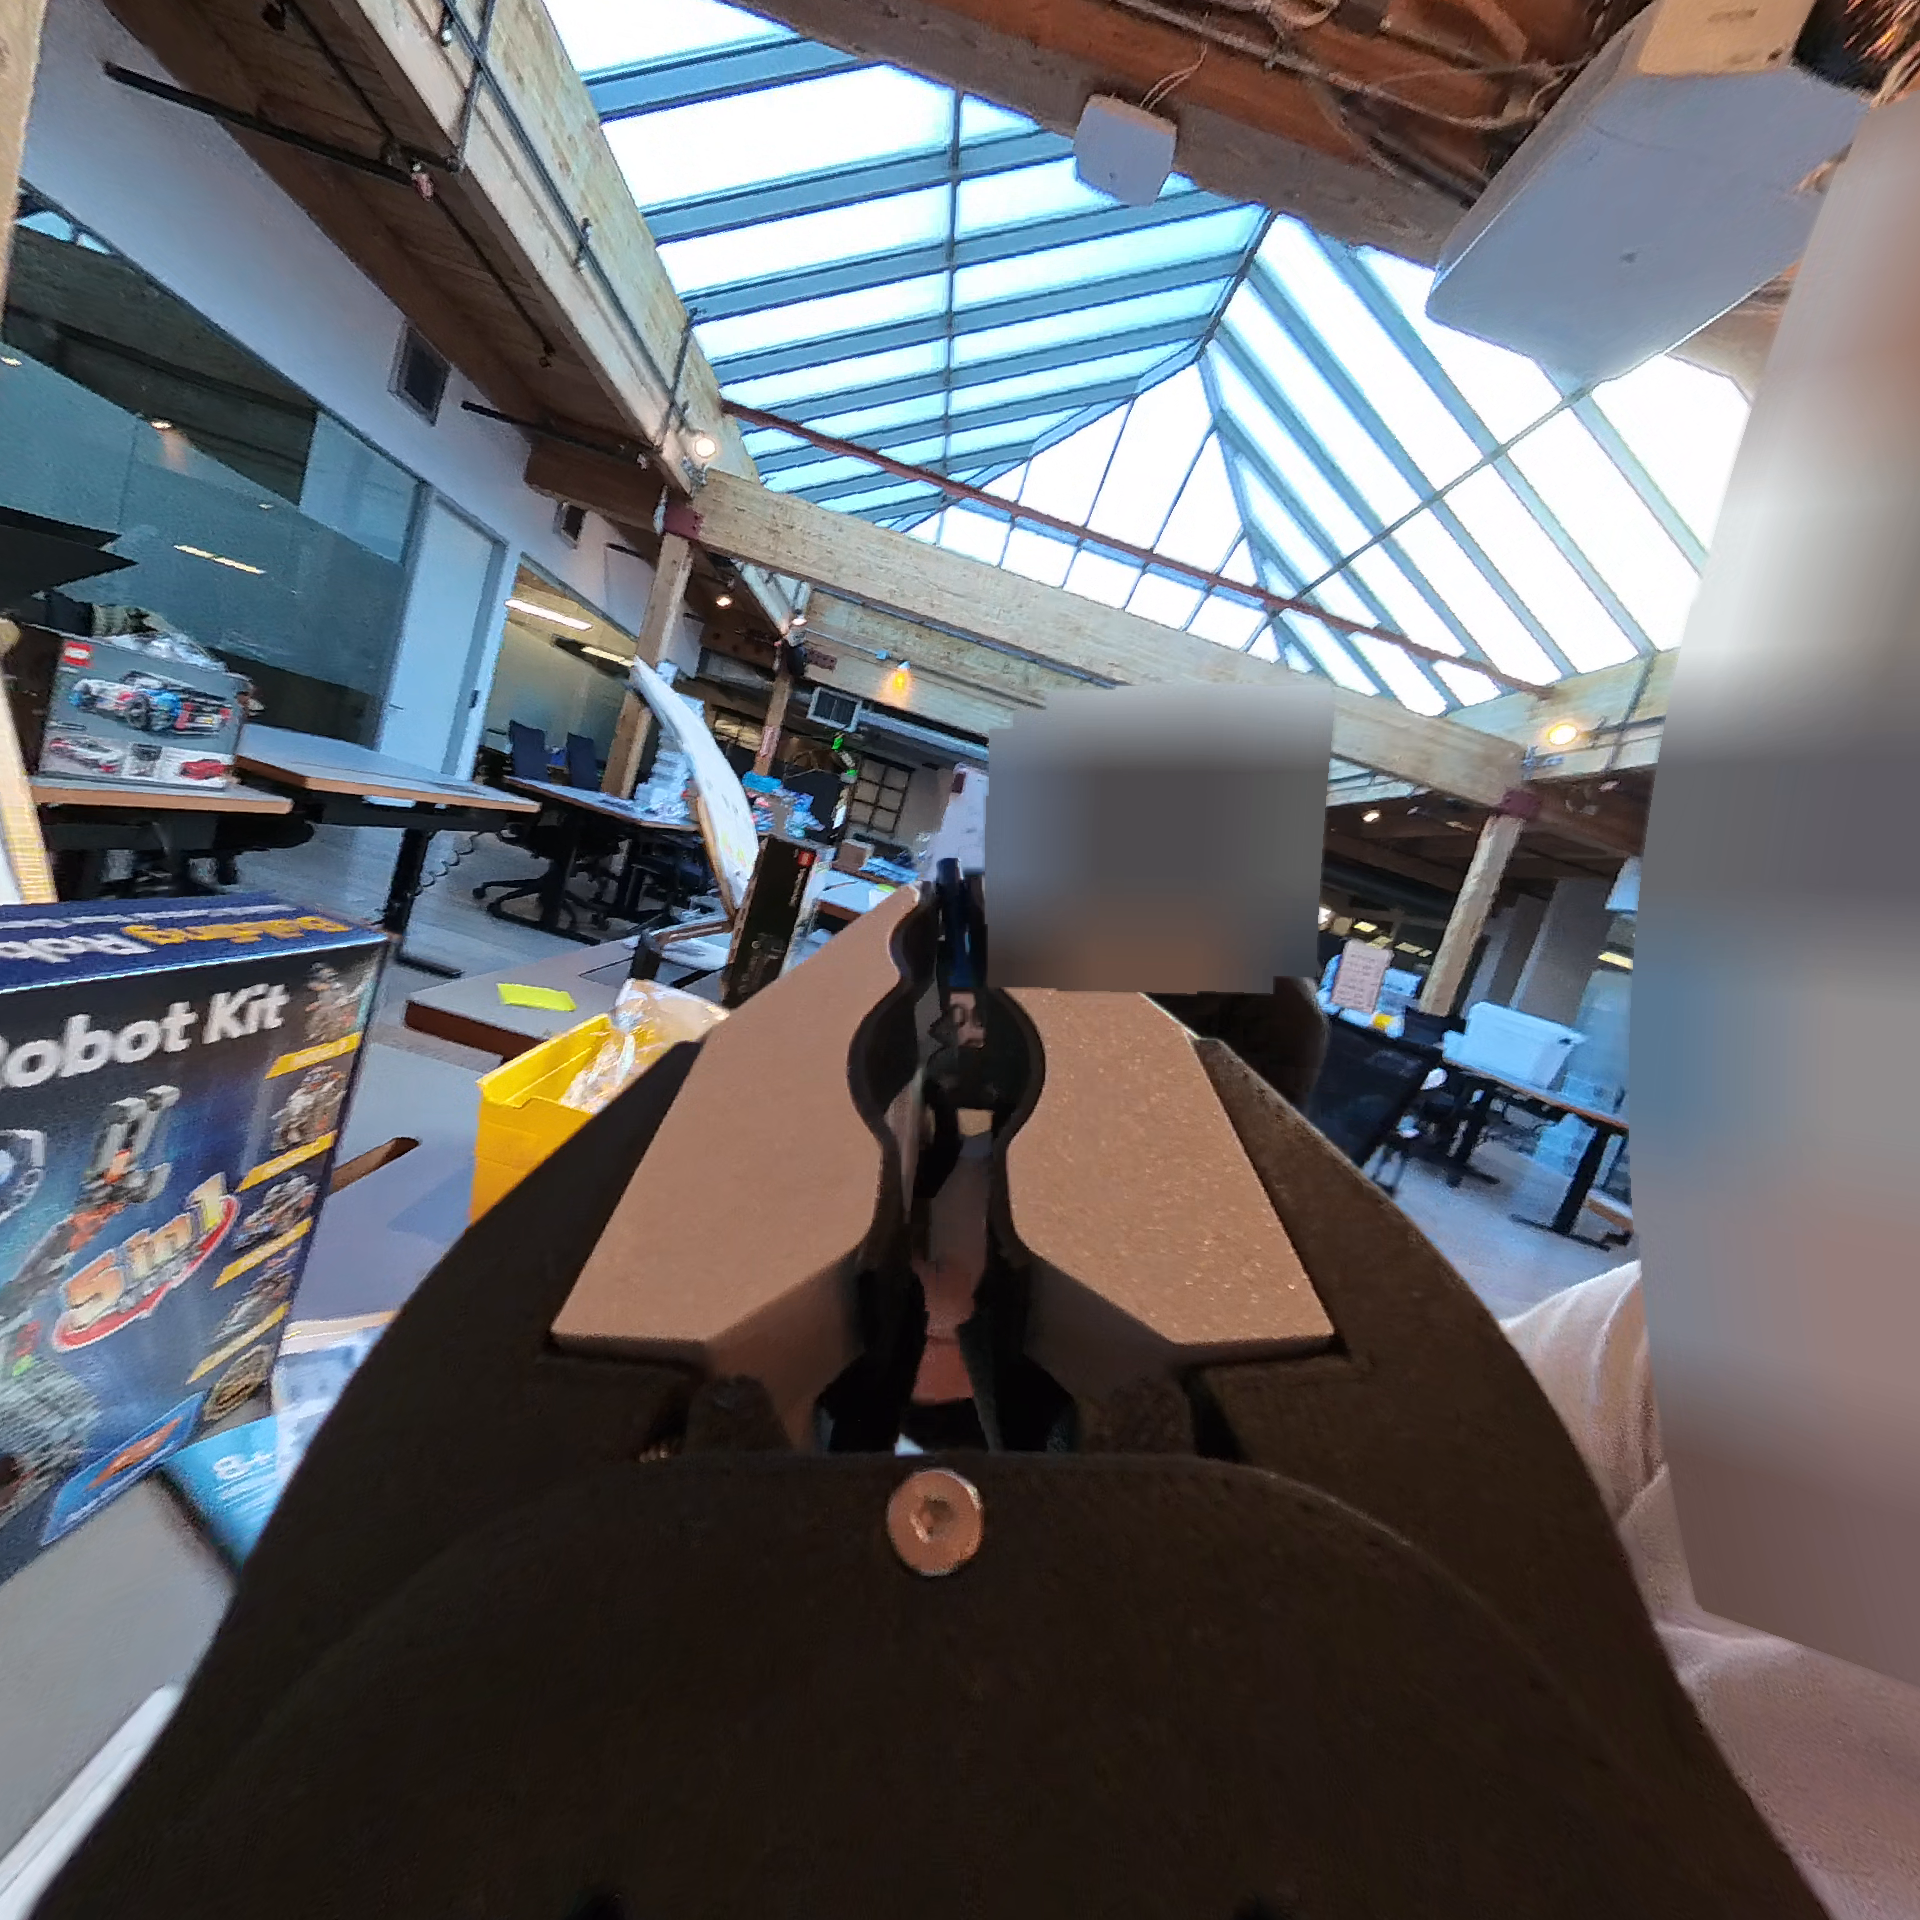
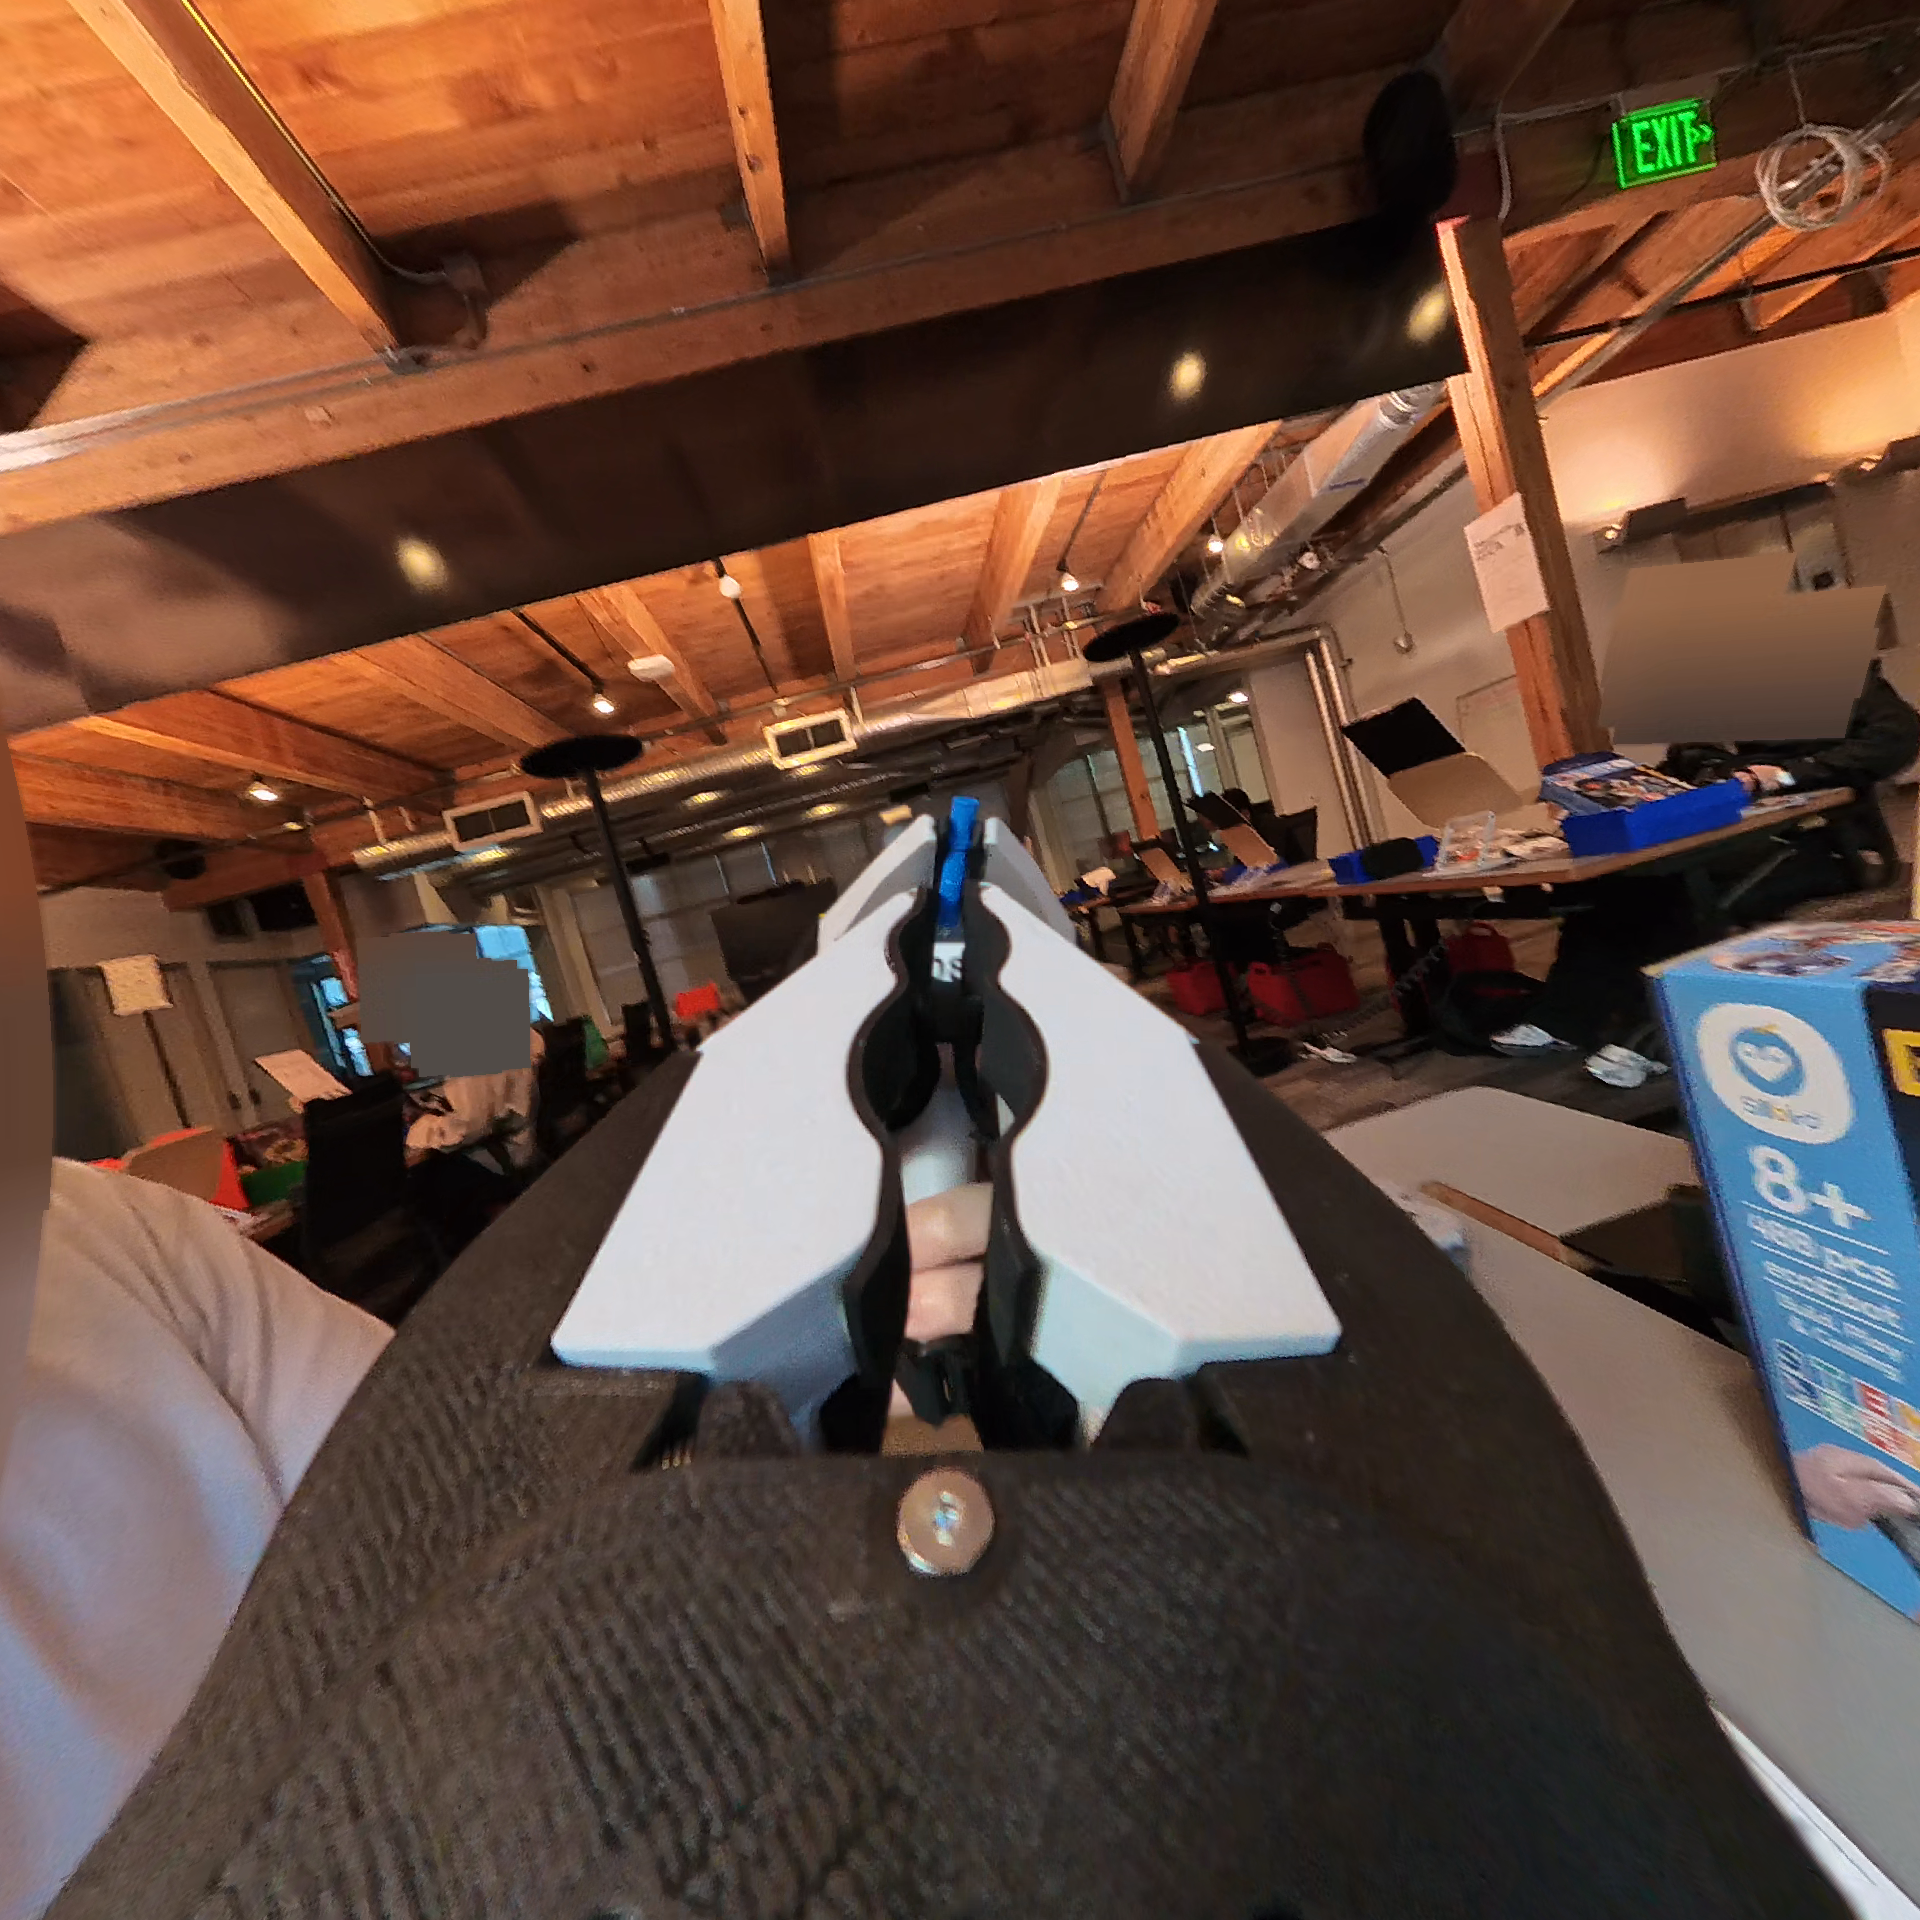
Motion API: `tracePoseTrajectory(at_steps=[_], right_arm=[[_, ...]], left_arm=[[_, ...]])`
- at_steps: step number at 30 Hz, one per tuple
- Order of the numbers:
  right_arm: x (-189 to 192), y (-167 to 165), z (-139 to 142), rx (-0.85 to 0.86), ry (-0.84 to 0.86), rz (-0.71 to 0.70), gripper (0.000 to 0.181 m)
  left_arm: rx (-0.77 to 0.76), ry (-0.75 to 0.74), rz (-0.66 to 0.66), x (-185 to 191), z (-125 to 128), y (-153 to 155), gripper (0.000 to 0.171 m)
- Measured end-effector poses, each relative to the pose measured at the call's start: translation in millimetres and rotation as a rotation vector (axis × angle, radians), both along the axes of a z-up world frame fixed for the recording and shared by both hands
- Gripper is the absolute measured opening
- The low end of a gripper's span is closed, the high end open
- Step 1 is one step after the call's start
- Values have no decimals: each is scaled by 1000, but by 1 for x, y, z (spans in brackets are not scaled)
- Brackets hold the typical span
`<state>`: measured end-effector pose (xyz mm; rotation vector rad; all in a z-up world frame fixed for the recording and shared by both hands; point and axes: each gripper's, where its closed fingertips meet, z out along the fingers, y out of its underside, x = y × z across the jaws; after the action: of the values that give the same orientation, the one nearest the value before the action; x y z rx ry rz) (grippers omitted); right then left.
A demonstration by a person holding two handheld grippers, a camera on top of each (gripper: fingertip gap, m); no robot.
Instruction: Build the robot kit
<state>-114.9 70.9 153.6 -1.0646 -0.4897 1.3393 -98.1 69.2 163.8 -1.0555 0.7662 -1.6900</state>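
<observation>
**Both hand-held grippers clenched on small blue parts, aimed up**

Left wrist view: my left hand-held gripper (image 1: 951, 940) is tilted up toward the skylight (image 1: 1039, 364). Its jaws are pinched almost together. A dark blue piece (image 1: 954, 904) sits between the tips and pokes out just past them, so I read it as gripped. I can't make out the piece's shape: it's small and partly behind a blur patch. At lower left a dark blue printed box (image 1: 177, 1143) stands on the tabletop (image 1: 416, 1091). A yellow bin (image 1: 540, 1101) sits just beyond it, mid-left, with clear plastic bags inside. Neither touches the gripper.

Right wrist view: my right hand-held gripper (image 2: 956, 883) also points upward, under the wooden ceiling (image 2: 520, 156). Its jaws are clamped on a bright blue piece (image 2: 961, 826) that sticks out at the tips, frame centre. Through the slot lower down I see a person's finger (image 2: 945, 1257) behind the jaws. I can't tell what it is holding. A light blue box (image 2: 1797, 1247) stands upright at the right edge on the pale tabletop (image 2: 1621, 1455), well apart from the gripper. A white sleeve (image 2: 135, 1455) fills lower left.

I can't tell if the two pieces are joined.
</observation>
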Motion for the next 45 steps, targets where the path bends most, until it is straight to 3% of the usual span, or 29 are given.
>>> tracePoseTrajectory(at_steps=[1,4,7,13,16,19,23,27,32,37,42,45], right_arm=[[1,2,-2,-5,-28,-18,2],[8,7,-4,35,-119,-115,3],[21,14,-6,201,-319,-353,2],[19,9,-10,649,-780,-730,2],[8,8,-21,831,-937,-825,3],[-5,5,-31,925,-955,-832,3],[-9,9,-42,979,-1009,-850,3],[-7,17,-53,970,-1035,-856,3],[-7,31,-67,878,-1026,-831,3],[-11,41,-87,744,-1021,-750,3],[-19,47,-105,562,-994,-620,3],[-27,48,-119,443,-958,-508,3]], left_arm=[[12,23,15,0,-1,1,2],[24,71,25,-9,3,4,11],[72,118,54,-36,17,4,24],[251,384,366,-82,14,8,21],[256,417,388,-87,17,-1,25],[242,482,333,-81,8,-12,30],[247,657,393,-73,-20,0,24],[197,687,332,-60,-35,4,21],[102,772,301,-49,-66,28,17],[22,750,234,-45,-77,38,15],[-70,829,214,-54,-99,49,10],[-136,798,174,-57,-100,52,13]])
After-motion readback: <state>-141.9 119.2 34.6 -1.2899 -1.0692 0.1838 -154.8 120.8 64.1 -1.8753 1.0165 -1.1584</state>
